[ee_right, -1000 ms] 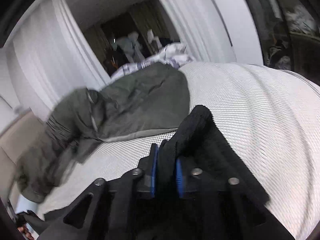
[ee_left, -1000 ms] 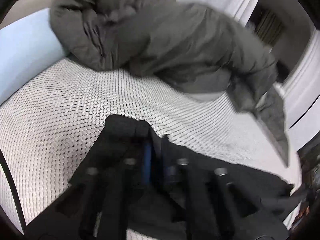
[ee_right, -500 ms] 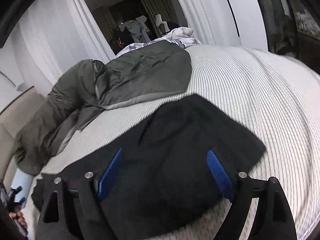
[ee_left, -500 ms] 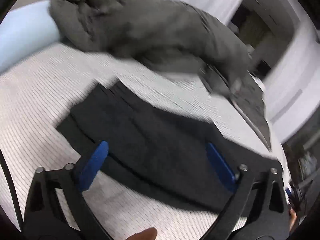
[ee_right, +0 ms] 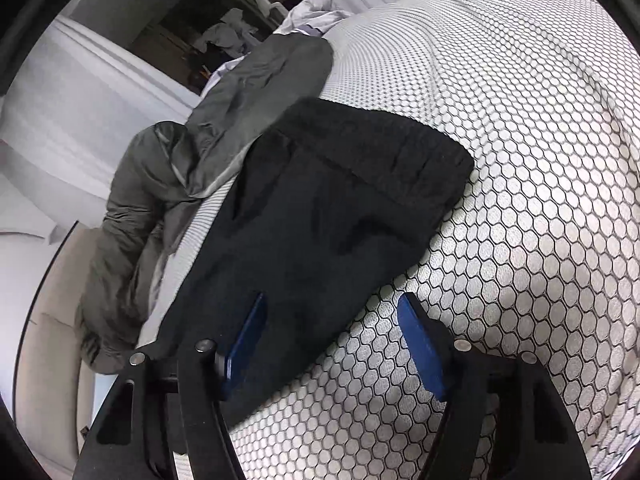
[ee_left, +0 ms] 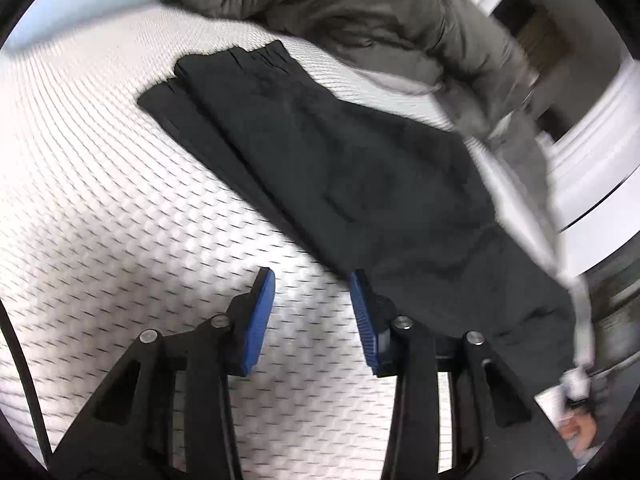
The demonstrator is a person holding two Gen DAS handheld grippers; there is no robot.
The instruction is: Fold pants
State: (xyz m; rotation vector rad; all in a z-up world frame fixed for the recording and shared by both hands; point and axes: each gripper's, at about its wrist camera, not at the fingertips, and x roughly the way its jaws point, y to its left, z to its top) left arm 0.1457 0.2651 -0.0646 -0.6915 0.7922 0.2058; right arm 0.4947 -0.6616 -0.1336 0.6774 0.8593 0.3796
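The black pants (ee_left: 344, 160) lie folded lengthwise on the white honeycomb-patterned bed cover (ee_left: 100, 208); the leg ends point to the far left in the left wrist view. In the right wrist view the elastic waistband end (ee_right: 384, 160) lies at the upper right. My left gripper (ee_left: 312, 312) hovers at the near long edge; its jaws are closing with only bed cover between the blue pads, the right pad (ee_left: 362, 316) touching the pants' edge. My right gripper (ee_right: 332, 340) straddles the near edge of the pants (ee_right: 304, 240), jaws closing, pads apart from the cloth.
A crumpled grey jacket (ee_left: 380, 20) lies along the far side of the pants, also seen in the right wrist view as the grey jacket (ee_right: 168, 176). A light-blue pillow (ee_left: 80, 4) sits far left. White bedding (ee_right: 312, 20) and curtains lie beyond. A person's hand (ee_left: 580, 432) shows at lower right.
A second ago both grippers were shut on the black pants. They let go and spread wide, then sank toward the pants' near edge with jaws narrowing. The pants now lie flat.
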